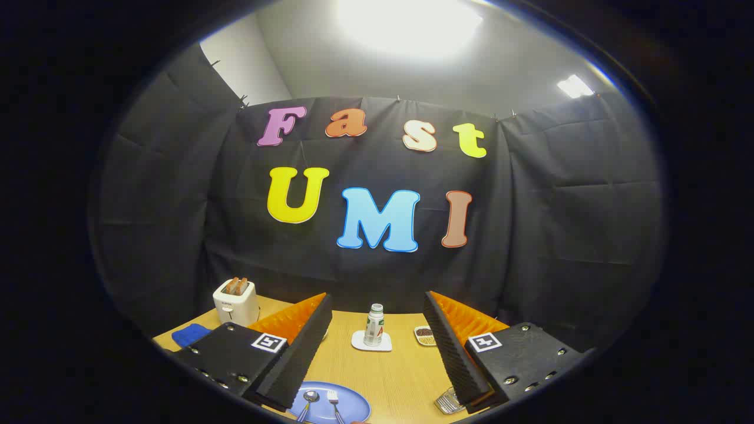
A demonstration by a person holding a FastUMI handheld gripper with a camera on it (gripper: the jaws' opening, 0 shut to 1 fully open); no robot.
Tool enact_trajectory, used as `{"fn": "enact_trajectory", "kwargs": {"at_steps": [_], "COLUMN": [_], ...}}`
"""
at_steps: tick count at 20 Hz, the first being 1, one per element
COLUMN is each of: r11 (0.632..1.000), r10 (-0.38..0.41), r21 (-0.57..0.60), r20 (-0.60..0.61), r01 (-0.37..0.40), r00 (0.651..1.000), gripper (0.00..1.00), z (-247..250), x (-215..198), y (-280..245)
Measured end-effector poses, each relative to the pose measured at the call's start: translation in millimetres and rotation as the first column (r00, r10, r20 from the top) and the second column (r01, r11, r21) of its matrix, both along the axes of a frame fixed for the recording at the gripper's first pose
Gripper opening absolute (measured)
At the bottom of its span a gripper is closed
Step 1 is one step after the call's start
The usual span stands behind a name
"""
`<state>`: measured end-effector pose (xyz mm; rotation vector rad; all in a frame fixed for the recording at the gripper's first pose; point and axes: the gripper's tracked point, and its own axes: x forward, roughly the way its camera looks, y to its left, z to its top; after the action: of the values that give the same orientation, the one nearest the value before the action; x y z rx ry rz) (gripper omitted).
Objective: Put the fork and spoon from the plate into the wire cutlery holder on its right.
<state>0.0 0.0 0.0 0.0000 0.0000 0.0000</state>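
A blue plate (353, 401) lies on the wooden table, low between my fingers. On it rest a spoon (308, 400) and, to its right, a fork (334, 400), both with their heads pointing away from me. The wire cutlery holder (447, 402) peeks out to the plate's right, partly hidden behind my right finger (450, 347). My gripper (377, 335) hovers above the table, open, with nothing between the left finger (297, 353) and the right one.
A white toaster (235, 301) with bread in it stands at the far left, a blue cloth (189, 334) in front of it. A small bottle (373, 325) stands on a white coaster (371, 342) straight ahead, a small dish (424, 335) to its right.
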Motion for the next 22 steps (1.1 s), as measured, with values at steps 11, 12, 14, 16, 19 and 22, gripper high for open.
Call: {"fn": "enact_trajectory", "kwargs": {"at_steps": [11, 12, 14, 16, 19, 22], "r11": [1.0, 1.0, 1.0, 0.999, 0.998, 0.997], "r10": [-0.004, -0.009, -0.014, -0.01, 0.014, 0.046], "r21": [-0.013, -0.015, -0.023, -0.039, -0.053, -0.047], "r20": [0.008, 0.01, 0.001, -0.03, -0.099, -0.175], "r01": [0.004, 0.009, 0.015, 0.009, -0.019, -0.055], "r00": [1.0, 1.0, 1.0, 1.0, 0.995, 0.983], "gripper": [0.96, 0.96, 0.96, 0.96, 0.96, 0.96], "z": [0.2, 1.2, -3.3, -14.2, -35.1, -54.5], "x": [0.4, 0.3, 0.9, 1.1, 0.8, -0.2], "y": [-6.3, -7.5, -8.7, -7.5, -2.9, 3.2]}}
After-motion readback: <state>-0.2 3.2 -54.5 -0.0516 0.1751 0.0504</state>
